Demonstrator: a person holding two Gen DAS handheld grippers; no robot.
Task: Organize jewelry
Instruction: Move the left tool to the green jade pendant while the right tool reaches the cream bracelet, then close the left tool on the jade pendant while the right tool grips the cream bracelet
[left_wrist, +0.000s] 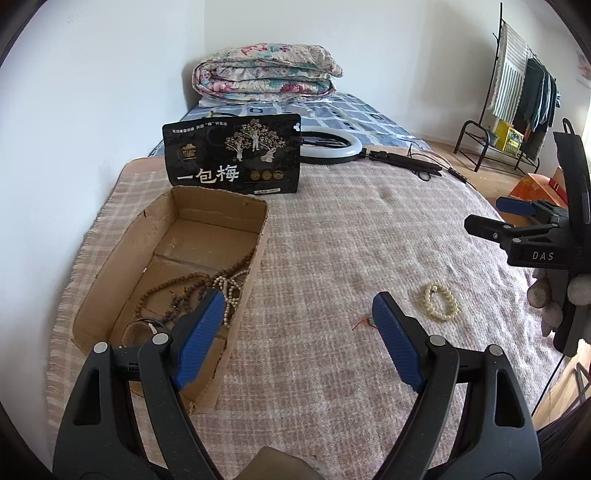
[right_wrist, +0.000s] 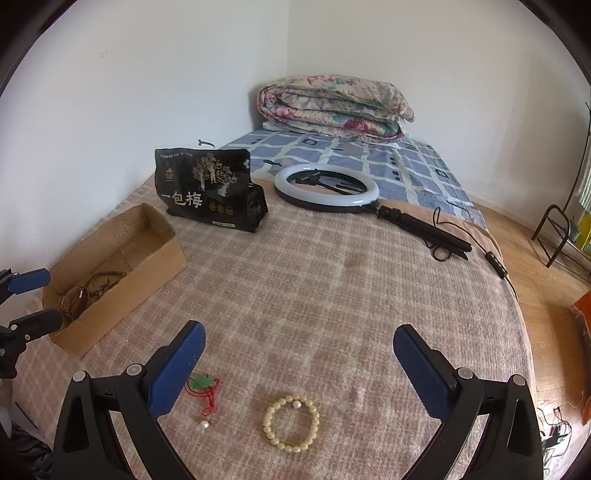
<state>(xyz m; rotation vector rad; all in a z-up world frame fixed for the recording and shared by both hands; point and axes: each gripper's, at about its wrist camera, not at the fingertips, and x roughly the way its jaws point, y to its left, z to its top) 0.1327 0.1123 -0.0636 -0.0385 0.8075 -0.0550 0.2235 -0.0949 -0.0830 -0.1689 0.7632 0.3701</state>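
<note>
A cream bead bracelet (right_wrist: 290, 423) lies on the plaid blanket between my right gripper's open fingers; it also shows in the left wrist view (left_wrist: 440, 301). A green pendant on a red cord (right_wrist: 203, 387) and a small pearl (right_wrist: 204, 425) lie by the right gripper's left finger. An open cardboard box (left_wrist: 236, 280) holds brown and cream bead necklaces (left_wrist: 207, 288); it also shows in the right wrist view (right_wrist: 122, 295). My left gripper (left_wrist: 299, 314) is open and empty above the box's right wall. My right gripper (right_wrist: 299, 345) is open and empty.
A black snack bag (left_wrist: 236, 155) stands behind the box. A ring light with its stand (right_wrist: 327, 192) lies further back on the bed. A folded floral quilt (right_wrist: 332, 107) sits by the wall. A clothes rack (left_wrist: 517, 107) stands on the floor at right.
</note>
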